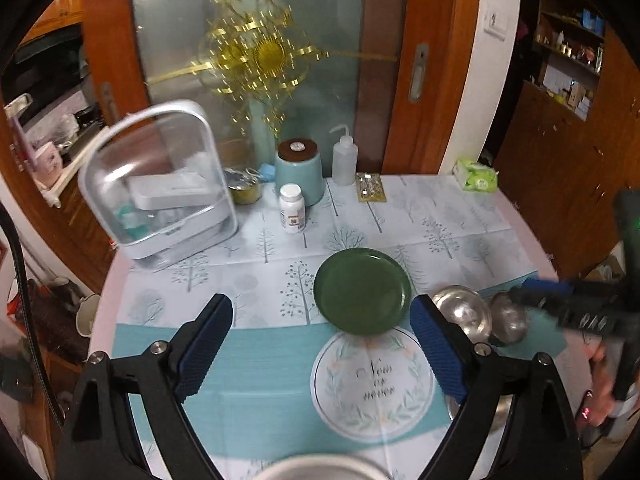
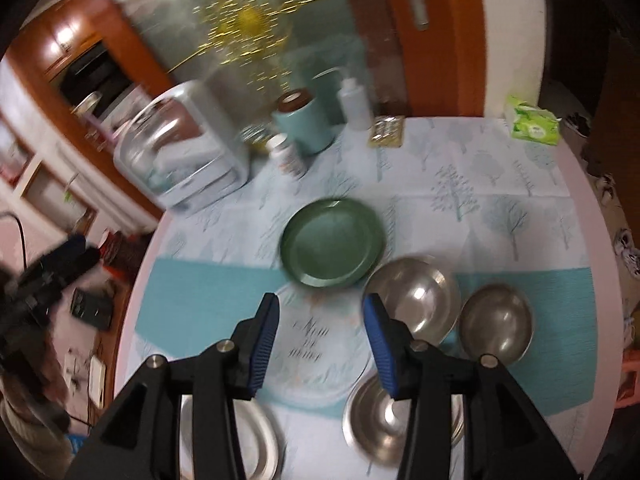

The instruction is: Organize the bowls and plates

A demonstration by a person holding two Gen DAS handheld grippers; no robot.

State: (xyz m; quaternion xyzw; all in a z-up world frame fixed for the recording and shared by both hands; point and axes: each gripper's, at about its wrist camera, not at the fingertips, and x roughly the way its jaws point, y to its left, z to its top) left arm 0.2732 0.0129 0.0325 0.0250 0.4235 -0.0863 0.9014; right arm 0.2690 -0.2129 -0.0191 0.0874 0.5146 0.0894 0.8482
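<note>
Both grippers hang above the table (image 1: 440,216) with nothing between their pads. The left gripper (image 1: 320,348) stands wide apart; the right gripper (image 2: 320,344) is parted more narrowly.

The green plate (image 2: 332,248) lies flat near the middle of the cloth and serves as the landmark. Just to its right and nearer the person sits the larger steel bowl (image 2: 416,296), and beside that, farther from the plate, the smaller steel bowl (image 2: 498,324). Nearer the person than the plate lie a steel plate (image 2: 380,428) and another steel dish (image 2: 256,436), partly hidden by the fingers.

The step in hand appears to be choosing the next piece to gather. To do it well, a gripper should come down on a rim, one pad inside and one outside, and close squarely before lifting; polished steel is likely to slip. Nesting the smaller bowl into the larger seems sensible, keeping it level and clear of the green plate's edge.
</note>
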